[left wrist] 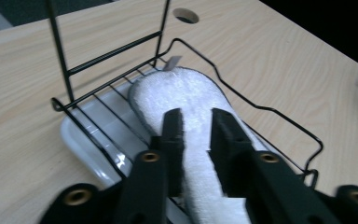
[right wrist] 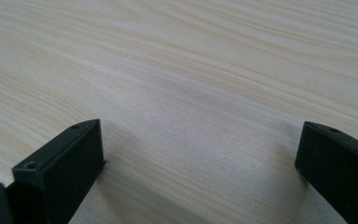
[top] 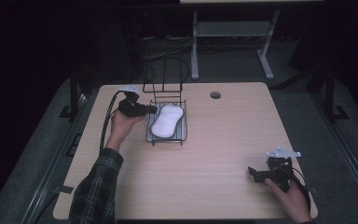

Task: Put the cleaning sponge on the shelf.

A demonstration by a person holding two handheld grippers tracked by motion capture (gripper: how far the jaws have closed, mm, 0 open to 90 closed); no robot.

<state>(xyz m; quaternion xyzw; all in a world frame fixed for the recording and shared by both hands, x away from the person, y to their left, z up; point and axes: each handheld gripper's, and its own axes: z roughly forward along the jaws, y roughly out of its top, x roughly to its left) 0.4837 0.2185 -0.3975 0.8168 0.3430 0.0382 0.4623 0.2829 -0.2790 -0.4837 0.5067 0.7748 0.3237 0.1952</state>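
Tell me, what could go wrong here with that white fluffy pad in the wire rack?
The left gripper has its jaws nearly closed around a narrow fold of the white pad. Such a thin pinch of soft cloth might slip out when lifted. The pad lies inside the black wire rack, so it could catch on a wire and drag the light rack along. The right gripper rests far off, open, and isn't steadying the rack.

Dim, dark surroundings; blurred near tongs, soft shadows.
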